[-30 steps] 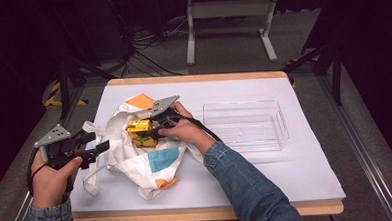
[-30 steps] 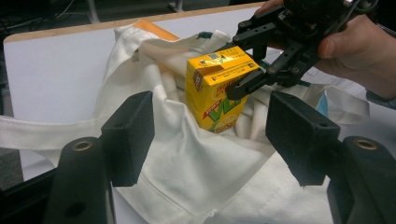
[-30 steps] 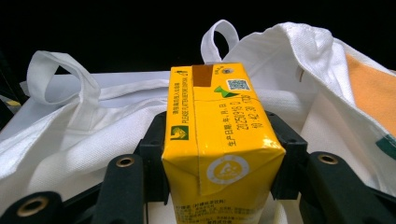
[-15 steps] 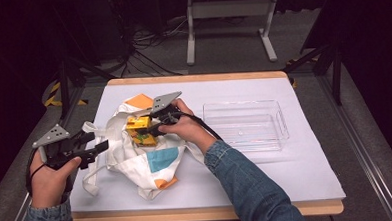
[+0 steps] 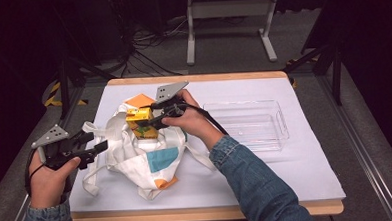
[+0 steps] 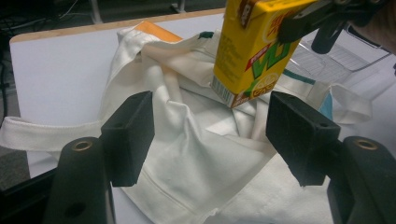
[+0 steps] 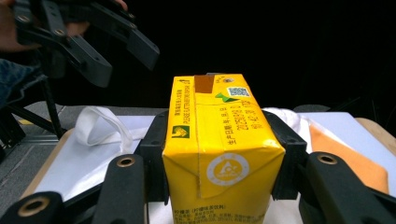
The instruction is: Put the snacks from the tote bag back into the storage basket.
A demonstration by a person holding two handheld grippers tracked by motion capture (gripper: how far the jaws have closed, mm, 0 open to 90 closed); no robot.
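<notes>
A yellow drink carton (image 5: 139, 122) hangs above the mouth of a white cloth tote bag (image 5: 136, 160). My right gripper (image 5: 147, 121) is shut on it, and the right gripper view has a black pad pressed on each side of the carton (image 7: 219, 154). At the bag's left edge my left gripper (image 5: 96, 147) stands open. In the left gripper view its jaws (image 6: 212, 135) straddle the bag's cloth (image 6: 187, 158) without pressing it. There the carton (image 6: 247, 51) is up high, held by the right gripper (image 6: 303, 21).
A clear plastic tray (image 5: 277, 119) sits on the white table cover to the right of the bag. The bag has orange and teal patches, and its strap (image 7: 98, 126) lies loose on the left. Beyond the table's far edge are cables and a white stand.
The right gripper has lifted the carton upward, out of the bag's mouth. The left gripper and the bag have stayed where they were.
</notes>
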